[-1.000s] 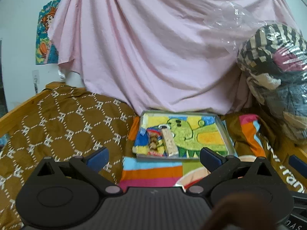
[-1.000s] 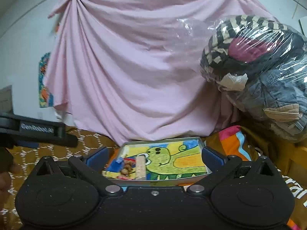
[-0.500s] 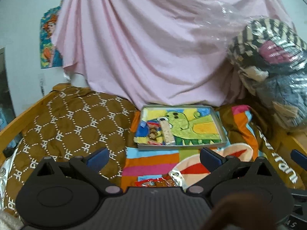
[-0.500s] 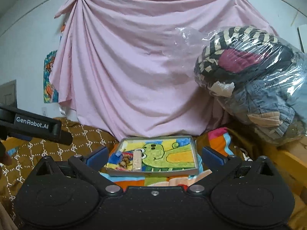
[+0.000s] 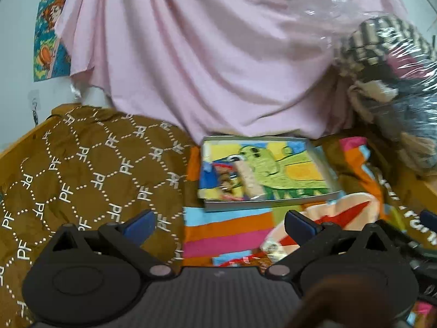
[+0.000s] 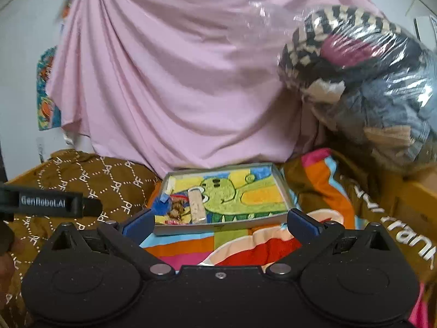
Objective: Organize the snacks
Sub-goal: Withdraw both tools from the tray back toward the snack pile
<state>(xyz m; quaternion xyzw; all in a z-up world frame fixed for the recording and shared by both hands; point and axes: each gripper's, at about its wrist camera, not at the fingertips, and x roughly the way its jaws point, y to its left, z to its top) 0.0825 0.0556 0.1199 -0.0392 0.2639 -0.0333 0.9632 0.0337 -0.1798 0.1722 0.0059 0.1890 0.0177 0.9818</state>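
On the bed, the brown quilted cover with white letters point(image 5: 82, 169) lies at the left side. The left gripper point(image 5: 218, 225) hangs above the striped colourful blanket point(image 5: 226, 232), its jaws apart and empty. Near its right finger, a shiny snack wrapper point(image 5: 273, 248) lies loose on the blanket, probably the next one to collect. The shallow grey tray with a green dinosaur picture point(image 6: 281, 188) sits near the far edge of the bed, and small snack packets point(image 6: 185, 207) are gathered in its left end. The right gripper point(image 6: 218, 222) faces the tray, jaws apart, holding nothing.
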